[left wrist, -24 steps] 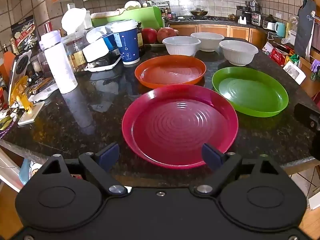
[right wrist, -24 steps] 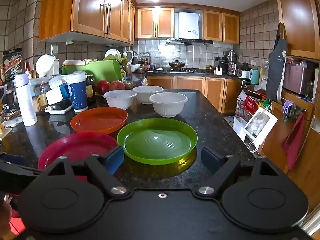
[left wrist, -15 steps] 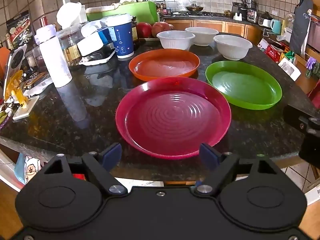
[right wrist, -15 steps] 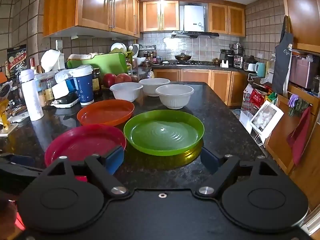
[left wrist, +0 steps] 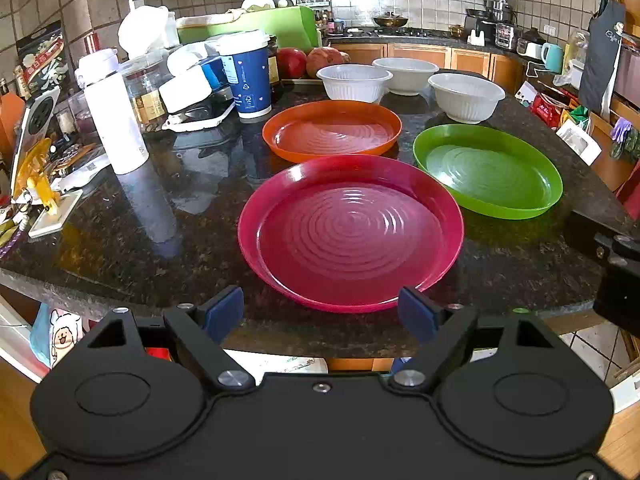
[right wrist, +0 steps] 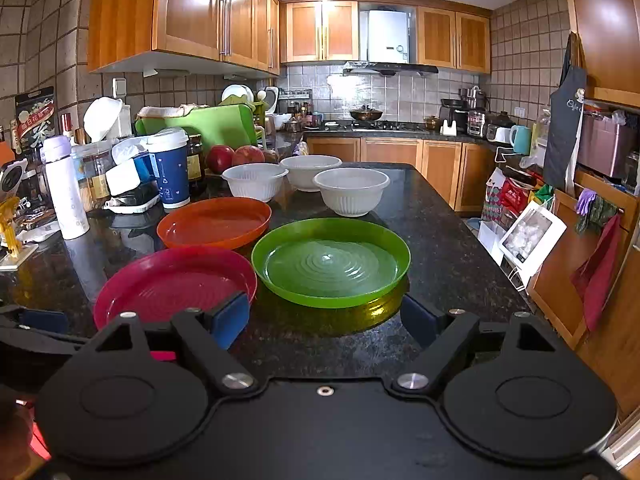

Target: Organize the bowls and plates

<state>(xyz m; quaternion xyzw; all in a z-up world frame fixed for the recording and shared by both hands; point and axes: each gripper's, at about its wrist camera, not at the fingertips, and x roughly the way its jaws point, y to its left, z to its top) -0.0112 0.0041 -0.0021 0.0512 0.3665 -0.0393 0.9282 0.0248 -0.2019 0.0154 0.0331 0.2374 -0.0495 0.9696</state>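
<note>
Three plates lie on the dark granite counter [left wrist: 160, 240]: a red plate [left wrist: 352, 232] nearest, an orange plate [left wrist: 332, 130] behind it, a green plate [left wrist: 486, 170] to the right. Three white bowls [left wrist: 354, 82] [left wrist: 404, 74] [left wrist: 466, 96] stand behind them. My left gripper [left wrist: 322, 314] is open and empty, just short of the red plate's near rim. My right gripper [right wrist: 324, 322] is open and empty, in front of the green plate [right wrist: 330, 260], with the red plate [right wrist: 176, 284] at its left finger.
The counter's left side is crowded: a white bottle [left wrist: 114, 112], a blue paper cup [left wrist: 246, 76], jars, a green cutting board [left wrist: 256, 26] and apples [left wrist: 324, 60]. The right gripper's body [left wrist: 612, 264] shows at the right edge. The counter's front edge lies under my left fingers.
Both grippers have moved a little forward and upward toward the plates. Both stay open. Nothing on the counter has moved.
</note>
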